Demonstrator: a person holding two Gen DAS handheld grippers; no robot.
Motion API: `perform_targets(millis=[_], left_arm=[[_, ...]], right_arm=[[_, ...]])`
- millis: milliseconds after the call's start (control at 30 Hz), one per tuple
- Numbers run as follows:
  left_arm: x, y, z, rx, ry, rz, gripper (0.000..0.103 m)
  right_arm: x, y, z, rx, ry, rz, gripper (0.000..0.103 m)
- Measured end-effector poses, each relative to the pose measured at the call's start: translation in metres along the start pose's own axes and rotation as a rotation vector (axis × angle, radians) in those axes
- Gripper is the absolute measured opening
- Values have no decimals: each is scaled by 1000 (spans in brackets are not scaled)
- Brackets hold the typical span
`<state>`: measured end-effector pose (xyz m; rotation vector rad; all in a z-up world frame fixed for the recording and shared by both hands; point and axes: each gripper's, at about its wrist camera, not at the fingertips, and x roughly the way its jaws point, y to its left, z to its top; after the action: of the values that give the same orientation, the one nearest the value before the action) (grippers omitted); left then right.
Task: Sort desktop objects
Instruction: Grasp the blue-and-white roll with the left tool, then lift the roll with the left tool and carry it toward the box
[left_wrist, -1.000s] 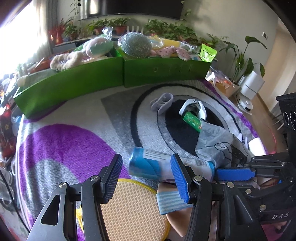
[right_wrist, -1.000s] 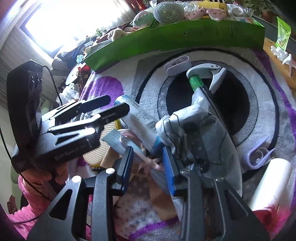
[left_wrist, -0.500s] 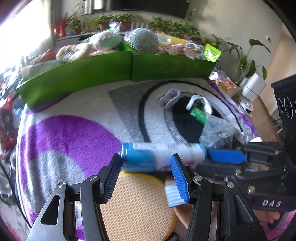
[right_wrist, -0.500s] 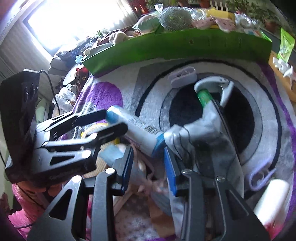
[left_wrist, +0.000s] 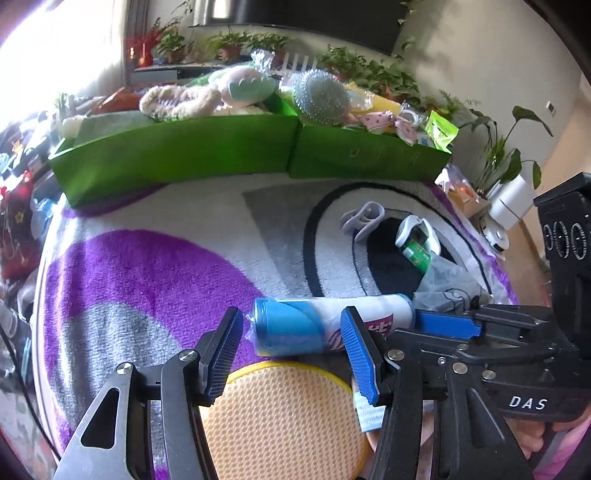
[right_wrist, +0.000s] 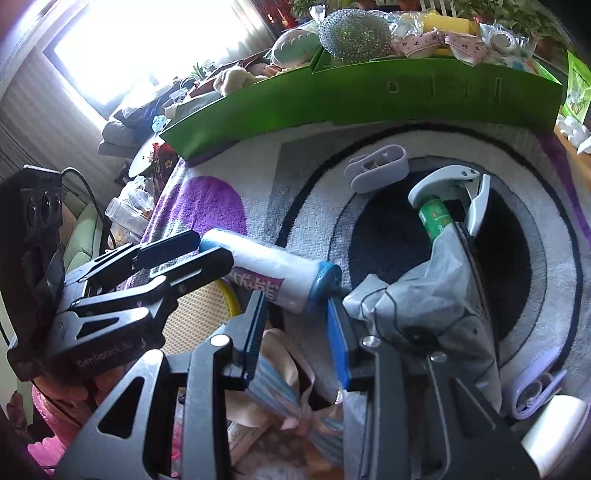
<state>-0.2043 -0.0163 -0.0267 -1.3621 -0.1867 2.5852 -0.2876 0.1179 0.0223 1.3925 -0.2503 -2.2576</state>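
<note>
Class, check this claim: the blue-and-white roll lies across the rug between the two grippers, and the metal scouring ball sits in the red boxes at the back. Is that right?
Not quite. The boxes are green, not red; the left wrist view shows it plainly. The rest stands: the blue-and-white roll lies across the rug between the two grippers, and the metal scouring ball sits in the boxes at the back.

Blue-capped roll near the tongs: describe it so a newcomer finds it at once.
Start at the green bins along the far edge of the purple, grey and white rug, then come toward the camera to the yellow-rimmed honeycomb pad. The roll lies on its side just beyond that pad. It is the only white cylinder with blue ends and a printed label.
</note>
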Motion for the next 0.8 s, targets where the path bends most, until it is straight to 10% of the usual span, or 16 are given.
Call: perform_targets(millis=[800], left_arm=[[4,4,-3,15,-12,-46,55]], right_arm=[[7,-1,8,-16,-2,-39,34]])
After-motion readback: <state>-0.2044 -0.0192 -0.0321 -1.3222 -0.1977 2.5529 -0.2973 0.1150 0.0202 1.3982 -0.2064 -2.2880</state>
